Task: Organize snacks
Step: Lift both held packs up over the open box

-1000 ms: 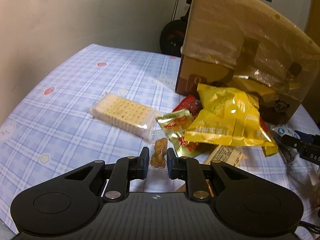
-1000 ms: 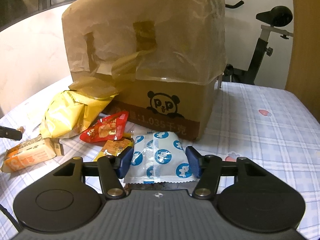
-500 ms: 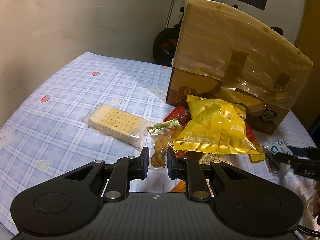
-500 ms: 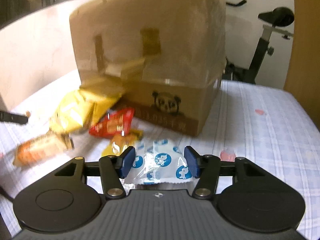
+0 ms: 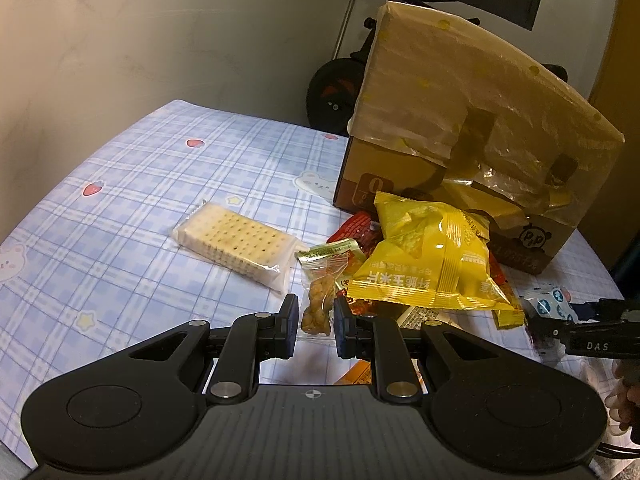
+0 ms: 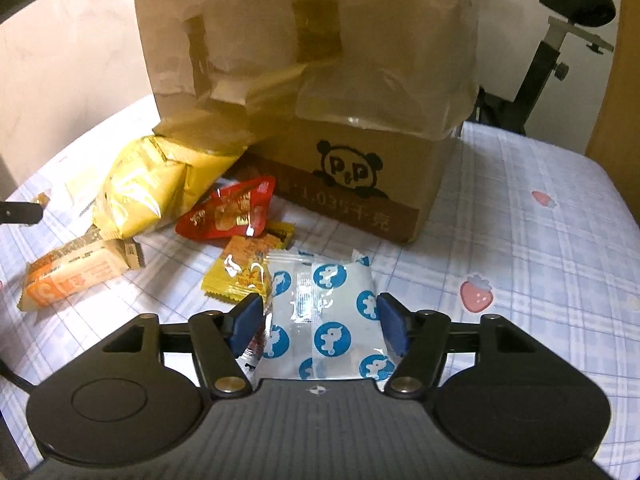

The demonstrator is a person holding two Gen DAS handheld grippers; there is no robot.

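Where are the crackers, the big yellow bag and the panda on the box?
crackers (image 5: 236,245): left wrist view, middle of the clear pack.
big yellow bag (image 5: 434,264): left wrist view, middle of its front.
panda (image 6: 349,168): right wrist view, its printed face on the box.

A clear packet of twisted fried dough (image 5: 318,307) hangs upright between the left gripper's (image 5: 316,326) fingers. A clear-wrapped cracker pack (image 5: 236,245) lies flat on the cloth, apart from the pile. A puffy yellow bag (image 5: 432,264) leans on the pile against the box (image 6: 352,184), over a red packet (image 6: 230,216). An orange bar (image 6: 76,276) lies left. A white pouch with blue dots (image 6: 326,320) sits between the right gripper's (image 6: 320,320) fingers, overlapping a small yellow packet (image 6: 240,276).
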